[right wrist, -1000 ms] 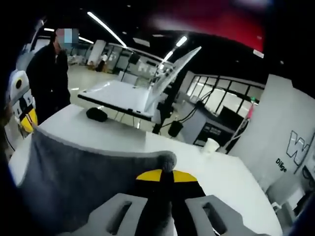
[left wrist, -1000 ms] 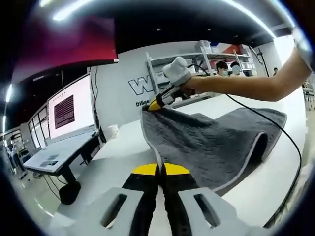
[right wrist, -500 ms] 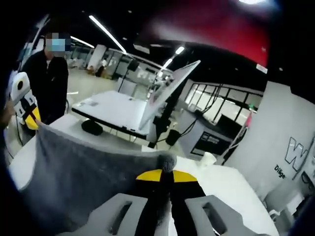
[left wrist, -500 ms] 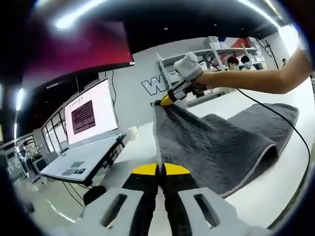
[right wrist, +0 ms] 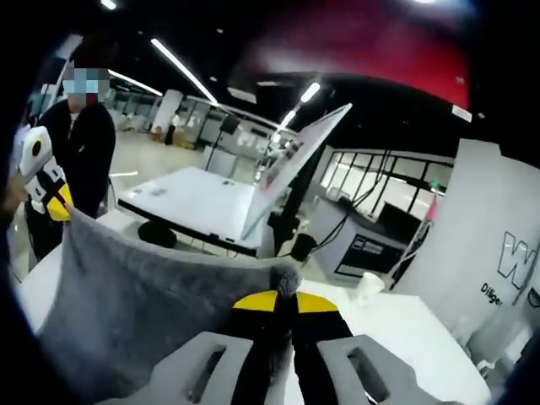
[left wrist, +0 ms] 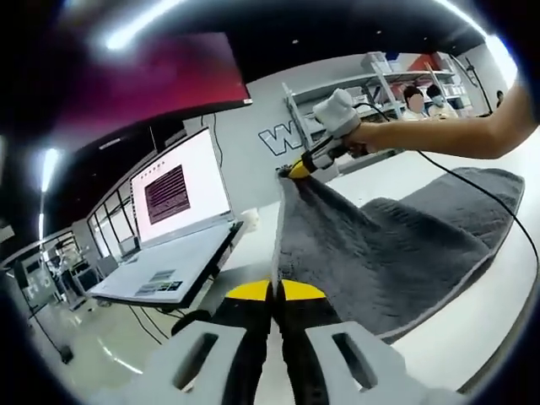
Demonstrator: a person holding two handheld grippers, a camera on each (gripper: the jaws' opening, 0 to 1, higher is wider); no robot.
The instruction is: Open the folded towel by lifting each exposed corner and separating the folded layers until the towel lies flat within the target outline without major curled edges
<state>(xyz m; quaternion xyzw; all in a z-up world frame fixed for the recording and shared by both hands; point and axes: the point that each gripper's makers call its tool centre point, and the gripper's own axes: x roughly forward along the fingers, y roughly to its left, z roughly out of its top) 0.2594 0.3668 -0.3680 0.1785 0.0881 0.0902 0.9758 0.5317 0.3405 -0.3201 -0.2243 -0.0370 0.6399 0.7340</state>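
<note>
Towel: the grey towel (left wrist: 380, 261) hung from its two top corners, its far end draped on the white table (left wrist: 472, 329); in the right gripper view the same towel (right wrist: 143, 312) stretched as a sheet between my two claws.
Left gripper (left wrist: 272, 291): jaws together, clamped on the towel's near corner.
Right gripper (right wrist: 283, 297): jaws together, pinching the other corner; from the left it appeared as the right gripper (left wrist: 305, 165) above the table.
Change: over the last second I raised both corners higher off the table; the held edge ran tauter.
Meaning: layers separating, I judged; the towel was not yet flat.
Beyond table: angled screen (left wrist: 181, 187).
</note>
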